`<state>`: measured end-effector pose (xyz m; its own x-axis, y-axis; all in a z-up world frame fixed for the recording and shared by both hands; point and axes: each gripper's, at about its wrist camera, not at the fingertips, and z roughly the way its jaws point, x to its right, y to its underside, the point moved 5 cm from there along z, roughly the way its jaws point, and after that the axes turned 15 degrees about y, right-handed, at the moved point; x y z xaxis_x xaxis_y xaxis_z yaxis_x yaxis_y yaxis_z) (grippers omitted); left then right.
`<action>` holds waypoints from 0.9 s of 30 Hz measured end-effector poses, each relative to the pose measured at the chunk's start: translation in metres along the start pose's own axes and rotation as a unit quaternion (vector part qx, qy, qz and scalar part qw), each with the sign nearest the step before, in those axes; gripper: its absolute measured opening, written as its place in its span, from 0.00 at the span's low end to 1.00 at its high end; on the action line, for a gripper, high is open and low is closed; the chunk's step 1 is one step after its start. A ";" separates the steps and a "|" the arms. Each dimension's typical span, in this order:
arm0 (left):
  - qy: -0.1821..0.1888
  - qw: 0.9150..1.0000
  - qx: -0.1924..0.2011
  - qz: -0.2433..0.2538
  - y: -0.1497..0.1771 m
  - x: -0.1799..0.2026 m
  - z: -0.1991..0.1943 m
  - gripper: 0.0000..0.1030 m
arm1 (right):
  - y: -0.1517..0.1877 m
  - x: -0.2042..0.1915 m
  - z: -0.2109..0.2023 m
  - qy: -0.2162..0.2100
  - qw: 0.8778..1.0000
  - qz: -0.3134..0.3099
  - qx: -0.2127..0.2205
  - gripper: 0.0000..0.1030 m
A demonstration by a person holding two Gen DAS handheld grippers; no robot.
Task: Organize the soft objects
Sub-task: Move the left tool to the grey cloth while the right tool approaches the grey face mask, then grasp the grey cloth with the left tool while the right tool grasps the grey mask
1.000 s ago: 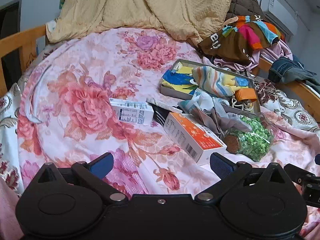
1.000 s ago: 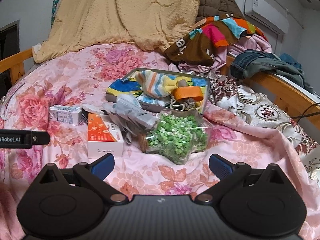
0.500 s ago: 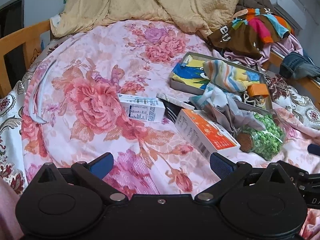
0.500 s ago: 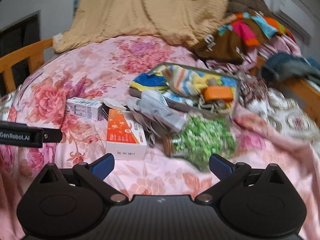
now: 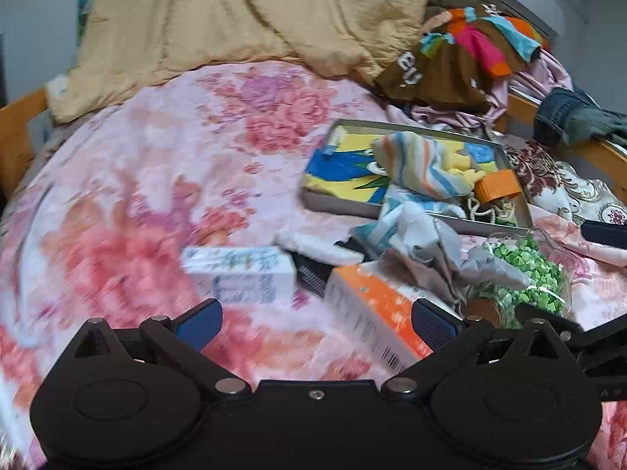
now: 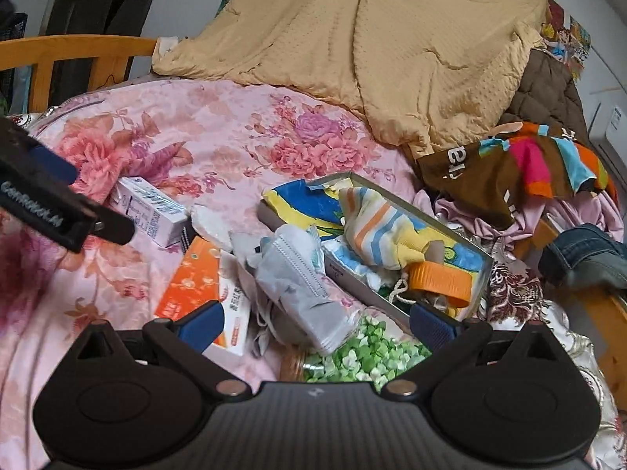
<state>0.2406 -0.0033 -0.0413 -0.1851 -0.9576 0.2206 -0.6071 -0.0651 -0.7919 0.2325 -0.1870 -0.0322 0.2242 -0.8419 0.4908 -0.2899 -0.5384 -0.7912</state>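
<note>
A shallow grey tin box lies on the floral bedspread, holding a striped cloth, a yellow-blue cloth and an orange band. A grey packet of face masks drapes over its near edge. In front sit an orange carton, a white carton and a jar of green bits. My right gripper hovers open just above the mask packet and jar. My left gripper is open over the cartons, empty.
A tan quilt is heaped at the head of the bed. Colourful clothes and jeans pile on the right by the wooden rail. A wooden bed frame stands at the left. The left gripper's body crosses the right view's left side.
Both grippers have moved forward and closer to the pile. The right one has swung in over the mask packet and jar; the left view is blurred with motion. Both stay open.
</note>
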 end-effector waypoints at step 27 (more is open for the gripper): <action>0.217 0.969 -0.037 -0.107 -0.019 -0.006 0.115 0.39 | 0.014 -0.011 0.065 -0.018 0.999 -0.021 -0.040 0.53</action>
<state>0.3423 -0.0285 -0.0929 -0.3471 -0.7144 0.6076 -0.7185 -0.2138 -0.6619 0.2867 -0.1832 -0.0723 0.2703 -0.8180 0.5078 -0.3526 -0.5749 -0.7384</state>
